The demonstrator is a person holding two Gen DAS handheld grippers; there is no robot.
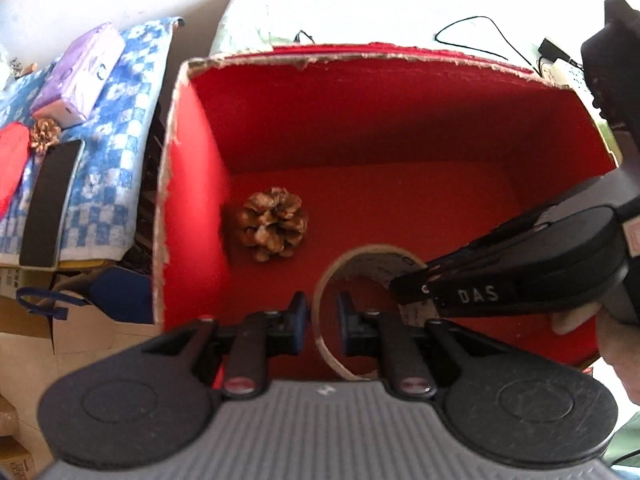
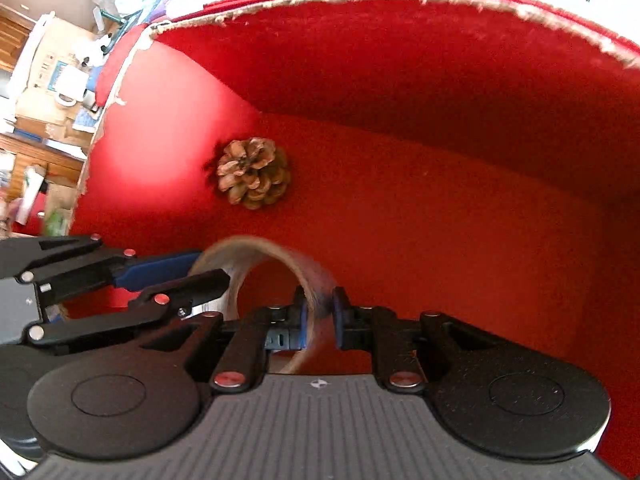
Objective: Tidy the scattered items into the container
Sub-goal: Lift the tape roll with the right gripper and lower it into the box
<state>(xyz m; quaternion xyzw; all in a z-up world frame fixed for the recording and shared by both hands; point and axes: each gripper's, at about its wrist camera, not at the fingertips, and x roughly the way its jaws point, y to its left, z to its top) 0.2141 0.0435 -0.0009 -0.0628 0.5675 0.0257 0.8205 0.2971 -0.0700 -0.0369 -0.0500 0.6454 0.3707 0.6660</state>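
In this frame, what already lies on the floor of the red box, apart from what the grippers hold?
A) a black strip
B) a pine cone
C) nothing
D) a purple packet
B: a pine cone sits on the red box floor near its left wall, apart from the tape roll.

The only writing that can be read is the white capital lettering "DAS" on the black side of the right gripper (image 1: 416, 296), seen from the left wrist view where that gripper reaches in from the right. A small white mark sits on the grey ribbed body of each gripper near its front edge, but it forms no letters. A cardboard carton (image 1: 16, 460) at the lower left edge of the same view carries a printed label too small and blurred to read. Nothing else bears legible text
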